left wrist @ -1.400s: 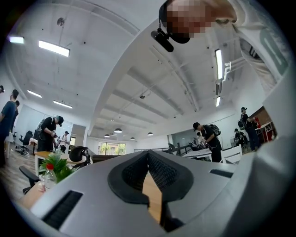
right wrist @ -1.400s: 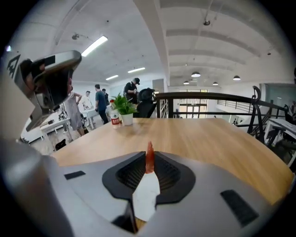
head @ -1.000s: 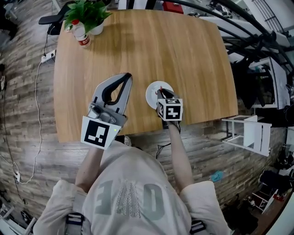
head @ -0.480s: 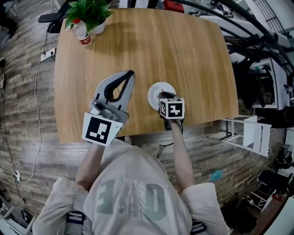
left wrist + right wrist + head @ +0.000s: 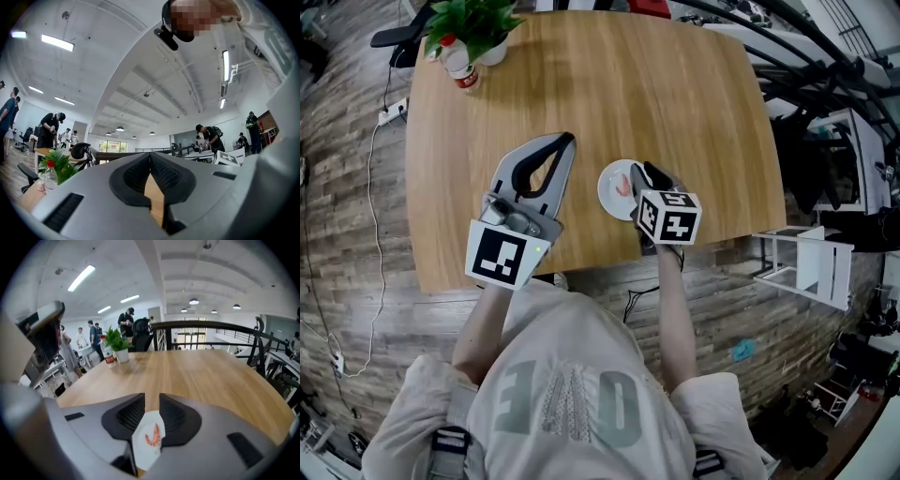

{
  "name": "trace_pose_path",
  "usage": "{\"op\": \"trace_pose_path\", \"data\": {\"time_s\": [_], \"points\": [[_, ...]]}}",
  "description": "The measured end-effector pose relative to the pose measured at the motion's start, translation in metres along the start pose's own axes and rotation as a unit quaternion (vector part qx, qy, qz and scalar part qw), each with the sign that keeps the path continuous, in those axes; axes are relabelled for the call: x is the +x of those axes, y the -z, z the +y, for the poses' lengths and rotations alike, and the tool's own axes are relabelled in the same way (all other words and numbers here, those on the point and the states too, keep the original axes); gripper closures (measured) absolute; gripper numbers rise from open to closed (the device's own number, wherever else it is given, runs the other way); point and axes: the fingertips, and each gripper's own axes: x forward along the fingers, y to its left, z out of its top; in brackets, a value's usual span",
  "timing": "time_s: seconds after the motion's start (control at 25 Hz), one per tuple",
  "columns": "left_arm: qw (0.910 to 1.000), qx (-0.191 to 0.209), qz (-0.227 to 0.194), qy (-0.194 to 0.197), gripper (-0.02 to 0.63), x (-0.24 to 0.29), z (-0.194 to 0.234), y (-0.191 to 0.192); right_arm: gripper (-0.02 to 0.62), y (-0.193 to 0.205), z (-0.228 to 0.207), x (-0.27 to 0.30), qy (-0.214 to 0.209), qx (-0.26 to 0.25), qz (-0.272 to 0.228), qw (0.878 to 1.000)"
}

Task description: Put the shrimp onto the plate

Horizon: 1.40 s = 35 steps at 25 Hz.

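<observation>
At the near edge of a wooden table (image 5: 628,84), a person in a pale T-shirt (image 5: 567,394) holds out a two-jaw gripper in each hand. The left gripper (image 5: 563,141) hangs over bare wood left of the plate. Its two jaw tips meet, and behind them is an empty loop of dark padding through which only table shows. The right gripper (image 5: 642,172) hovers at the near right rim of a small white plate (image 5: 607,192). Its jaws stand slightly apart with nothing between them (its own camera looks down through the gap at the dish below). The shrimp (image 5: 624,184), pink-orange and curled, lies on the plate, clear of both jaws. Beyond the plate the tabletop runs bare to its far left corner. A potted green plant (image 5: 473,23) stands there, with a clear bottle (image 5: 457,61) bearing a red label just beside it. Past the table, the gripper views show an open office under strip lights, with several people standing at desks.
</observation>
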Motion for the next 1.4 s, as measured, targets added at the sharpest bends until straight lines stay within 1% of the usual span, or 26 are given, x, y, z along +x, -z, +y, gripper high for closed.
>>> {"op": "trace_pose_path", "data": {"time_s": [0.12,0.28,0.44,0.52,0.6,0.72,0.88,1.16,1.32,1.4], "points": [[0.9999,0.006,-0.004,0.007,0.597,0.003,-0.005,-0.007,0.504,-0.051,0.006,-0.034,0.010,-0.002,-0.098,0.995],[0.9995,0.017,-0.018,0.019,0.597,0.007,-0.017,-0.024,0.532,-0.097,0.019,-0.089,0.030,-0.011,-0.203,0.979],[0.9990,0.009,-0.027,0.035,0.597,0.007,-0.032,-0.043,0.545,-0.120,0.030,-0.147,0.051,0.000,-0.290,0.956],[0.9983,0.003,-0.035,0.046,0.597,0.007,-0.040,-0.056,0.552,-0.124,0.033,-0.173,0.068,0.004,-0.323,0.944],[0.9973,0.009,-0.046,0.057,0.597,0.007,-0.047,-0.071,0.565,-0.125,0.036,-0.197,0.081,0.003,-0.349,0.933],[0.9951,0.031,-0.060,0.072,0.597,0.008,-0.060,-0.087,0.574,-0.124,0.037,-0.226,0.096,0.005,-0.376,0.922],[0.9927,0.043,-0.069,0.089,0.597,0.008,-0.077,-0.096,0.574,-0.118,0.035,-0.250,0.107,0.015,-0.391,0.914],[0.9898,0.049,-0.075,0.111,0.597,0.009,-0.096,-0.102,0.574,-0.111,0.031,-0.271,0.121,0.021,-0.398,0.909],[0.9892,0.050,-0.076,0.115,0.597,0.008,-0.099,-0.104,0.577,-0.109,0.030,-0.274,0.140,0.004,-0.389,0.911],[0.9892,0.052,-0.075,0.115,0.597,0.008,-0.099,-0.104,0.577,-0.110,0.031,-0.275,0.141,0.000,-0.388,0.911]]}}
